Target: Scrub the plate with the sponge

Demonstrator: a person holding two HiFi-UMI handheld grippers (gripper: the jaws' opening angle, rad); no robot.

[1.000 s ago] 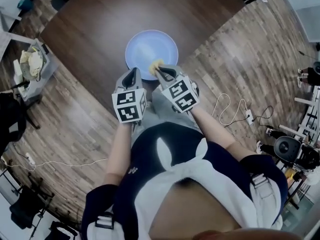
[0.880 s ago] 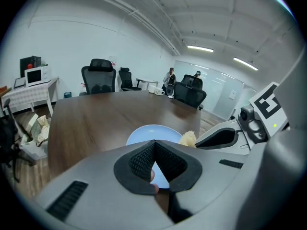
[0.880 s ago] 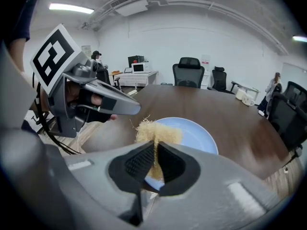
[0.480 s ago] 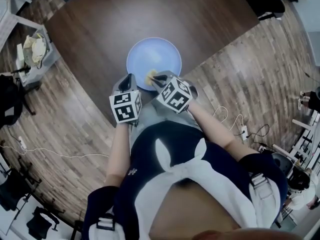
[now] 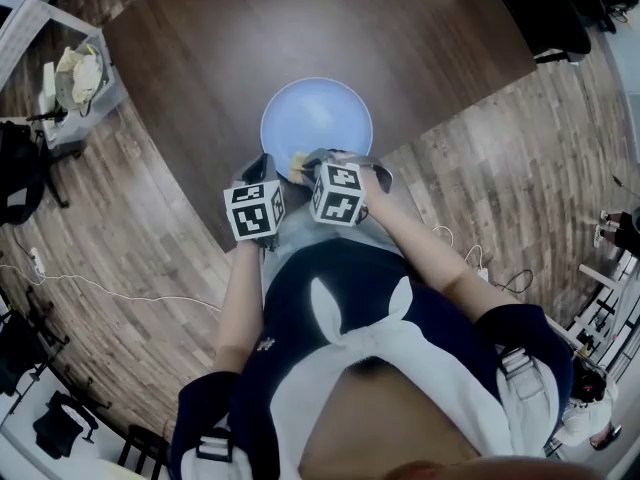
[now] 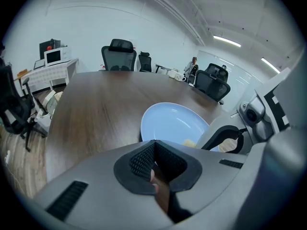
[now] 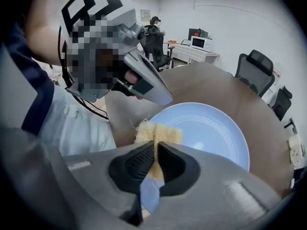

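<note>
The surface (image 5: 250,48) and plate (image 5: 316,121) are viewed steeply from overhead in the head view. The same plate is seen close and low in both gripper views: outward across the surface in the left gripper view, sideways toward the person's torso (image 7: 72,123) in the right gripper view.

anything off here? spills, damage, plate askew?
Nothing major: the plate lies flat on the table, no spill. Only oddity: the sponge in the right gripper is frayed, with loose fibres at one edge. The left gripper is shut, empty.

One plate (image 5: 316,118); one sponge (image 7: 158,130); one table (image 5: 200,58); two tongs (image 5: 260,164) (image 5: 308,158)
</note>
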